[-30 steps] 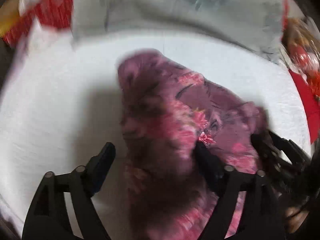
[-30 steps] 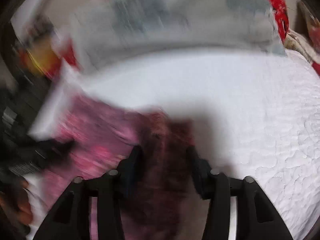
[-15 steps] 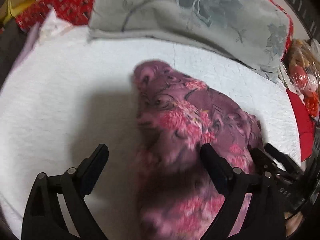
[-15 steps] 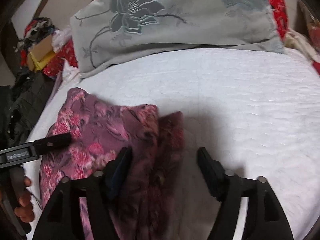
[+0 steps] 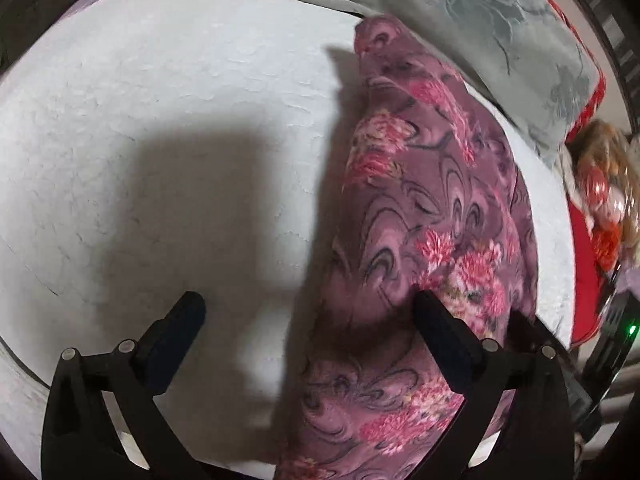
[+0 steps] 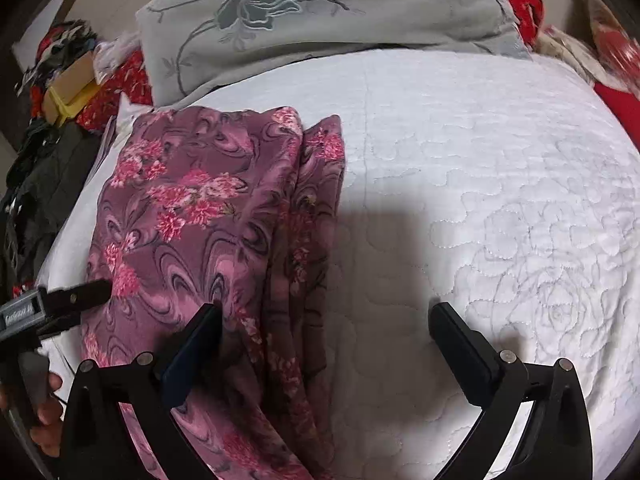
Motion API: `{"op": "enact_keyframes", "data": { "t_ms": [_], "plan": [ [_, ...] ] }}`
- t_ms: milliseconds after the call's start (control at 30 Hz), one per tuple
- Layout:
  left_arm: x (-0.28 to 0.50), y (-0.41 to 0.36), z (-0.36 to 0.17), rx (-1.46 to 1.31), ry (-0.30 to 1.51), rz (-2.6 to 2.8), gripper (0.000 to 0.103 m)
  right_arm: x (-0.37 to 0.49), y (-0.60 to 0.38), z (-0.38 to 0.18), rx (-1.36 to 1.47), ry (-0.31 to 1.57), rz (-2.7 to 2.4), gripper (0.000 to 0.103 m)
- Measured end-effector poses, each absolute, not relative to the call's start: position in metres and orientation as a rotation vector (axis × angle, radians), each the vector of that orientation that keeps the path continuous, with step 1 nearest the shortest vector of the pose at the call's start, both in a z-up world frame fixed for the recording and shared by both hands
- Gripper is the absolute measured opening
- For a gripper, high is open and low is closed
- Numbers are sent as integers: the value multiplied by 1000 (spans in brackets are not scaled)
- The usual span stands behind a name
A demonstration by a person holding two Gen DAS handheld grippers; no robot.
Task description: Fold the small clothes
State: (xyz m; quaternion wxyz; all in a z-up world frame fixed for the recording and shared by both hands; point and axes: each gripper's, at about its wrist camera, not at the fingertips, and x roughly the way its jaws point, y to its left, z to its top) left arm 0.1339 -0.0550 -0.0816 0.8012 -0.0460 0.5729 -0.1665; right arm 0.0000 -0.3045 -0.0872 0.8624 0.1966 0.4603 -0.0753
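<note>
Left-wrist view only: a dark cast shadow (image 5: 208, 200) spreads over the bare quilt left of the cloth; at the far right edge sits a heap of red and gold oddments (image 5: 604, 200), too blurred to name, and a small green light (image 5: 632, 330).
Right-wrist view only: at the far left a cardboard box with a yellow strap (image 6: 70, 88) lies among dark clutter; lower down, a person's hand (image 6: 44, 420) grips the handle of the left gripper (image 6: 80, 294), seen from the side.
Left gripper: its jaws are opening and stand wide; the left finger (image 5: 176, 336) is over bare quilt, while the right finger lies against the garment's edge, with no pinch on it.
Folded garment (image 5: 432, 216): lies on the bed toward its left side, in a long folded strip with layered edges stacked along its right; soft, fleecy-looking mauve fabric with dark swirls and pink flower clusters.
Right gripper (image 6: 324, 344): jaws opening, spread wide; the left finger (image 6: 192, 356) is over the cloth, the right one over quilt, and the folded edge runs between them ungripped.
Bed (image 6: 500, 184): white quilted cover, puckered, stitched in wavy lines and a large flower outline.
Pillow (image 6: 320, 12): grey-green, smooth, embroidered with darker blossoms, lying at the bed's far end.
</note>
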Motion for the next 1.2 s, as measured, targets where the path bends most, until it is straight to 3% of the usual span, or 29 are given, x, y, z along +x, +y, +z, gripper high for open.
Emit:
{"op": "enact_keyframes", "data": {
  "t_ms": [233,300,433,467,500,600,667,767,867,900,933,1067,1133,1200],
  "plan": [
    [134,-47,-72,-127,1185,-388,103,4,-311,-80,390,1014,-133,100],
    [137,-44,-56,-124,1114,-387,103,7,-312,-61,356,946,-176,94],
    [164,-57,-28,-113,1040,-405,103,33,-315,-28,359,801,-132,93],
    [172,-63,-25,-96,1028,-406,103,41,-316,-27,373,803,-128,89],
    [179,-71,-24,-74,1019,-397,103,57,-318,-31,400,828,-137,78],
    [196,-85,-31,-15,1033,-378,103,90,-328,-64,505,966,-125,29],
    [201,-90,-38,8,1031,-380,103,87,-327,-62,504,924,-104,2],
    [210,-97,-56,51,1034,-346,103,70,-335,-44,524,798,-83,4],
    [231,-93,-74,-56,1118,-358,103,83,-344,-85,501,965,-158,0],
    [234,-88,-71,-79,1134,-360,103,81,-344,-81,495,937,-144,0],
    [235,-82,-65,-84,1143,-357,103,78,-345,-75,491,932,-149,8],
    [201,-62,-33,-48,1036,-357,103,44,-344,-41,531,820,-35,13],
    [179,-55,-38,-63,1029,-368,103,30,-334,-41,537,821,42,29],
    [169,-62,-56,-42,1078,-366,103,28,-320,-57,479,884,60,31]
  ]
}}
